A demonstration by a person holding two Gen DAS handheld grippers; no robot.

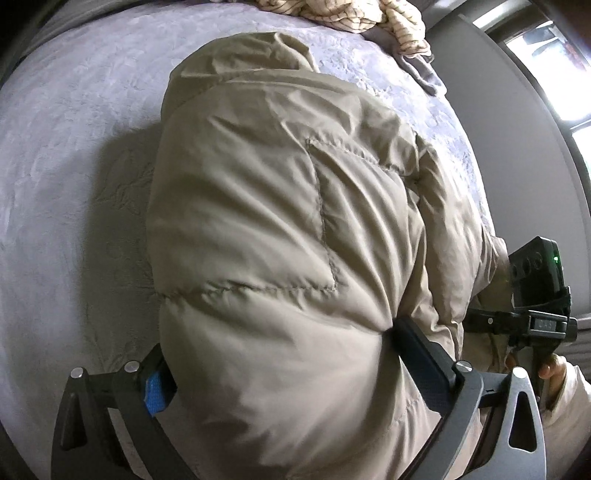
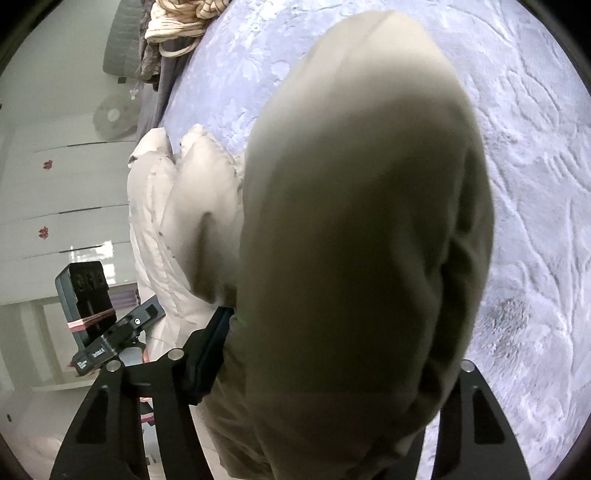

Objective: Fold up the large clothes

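A beige padded jacket (image 1: 280, 206) lies on the grey-lilac bedspread (image 1: 74, 147) and fills most of both views. My left gripper (image 1: 280, 354) is closed on a thick fold of the jacket's near edge, with fabric bulging between its fingers (image 1: 417, 343). My right gripper (image 2: 332, 369) holds another part of the jacket (image 2: 351, 221), which drapes over it and hides its right finger. The right gripper also shows in the left wrist view (image 1: 535, 314) at the far right, beside the jacket. The left gripper shows in the right wrist view (image 2: 110, 343) at the lower left.
A pile of striped cream cloth (image 1: 351, 14) lies at the far end of the bed, also in the right wrist view (image 2: 177, 26). A window (image 1: 546, 55) is at the right. White drawers (image 2: 55, 203) and a fan (image 2: 114, 116) stand beside the bed.
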